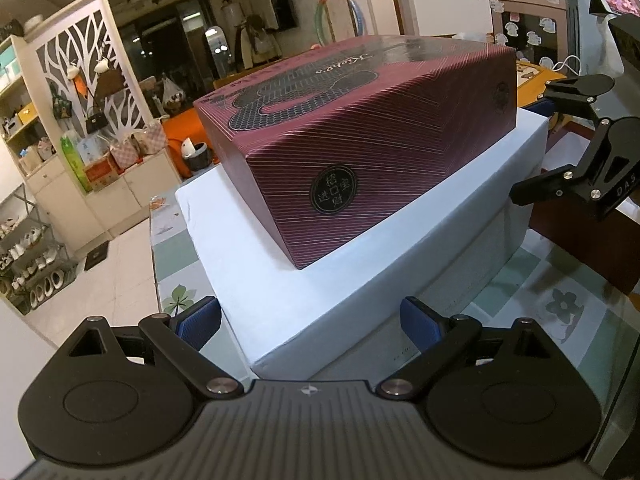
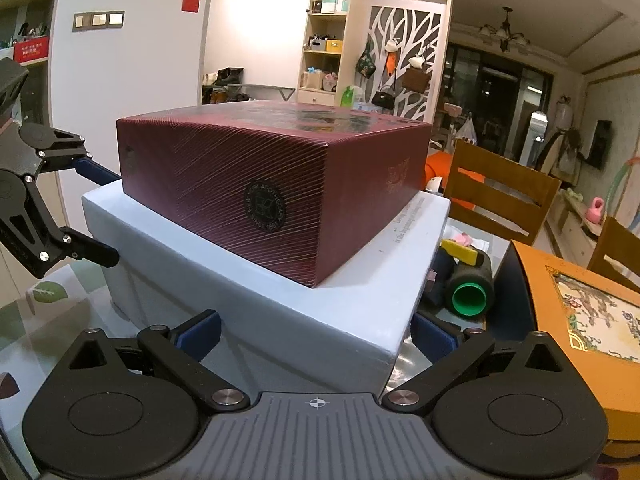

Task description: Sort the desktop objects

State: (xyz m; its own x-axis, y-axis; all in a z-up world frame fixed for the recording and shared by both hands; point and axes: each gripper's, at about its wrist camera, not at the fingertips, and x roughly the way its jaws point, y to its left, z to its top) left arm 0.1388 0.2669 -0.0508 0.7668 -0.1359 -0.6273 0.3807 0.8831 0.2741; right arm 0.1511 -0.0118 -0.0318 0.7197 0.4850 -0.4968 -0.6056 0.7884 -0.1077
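Note:
A maroon striped gift box (image 1: 360,128) lies on top of a larger white box (image 1: 304,300) on the glass-topped table. My left gripper (image 1: 310,322) is open, its blue pads on either side of the white box's near corner. My right gripper (image 2: 316,334) is open too, its blue pads straddling another corner of the white box (image 2: 280,312). The maroon box (image 2: 256,184) also shows in the right wrist view. Each gripper shows in the other's view: the right one (image 1: 560,148) and the left one (image 2: 96,216) are at the stack's sides.
An orange box (image 2: 576,320) lies at the right on the table. A dark bottle with a green cap (image 2: 468,284) and small clutter lie behind the white box. Wooden chairs (image 2: 500,196) stand beyond. The table edge and tiled floor (image 1: 100,280) are at the left.

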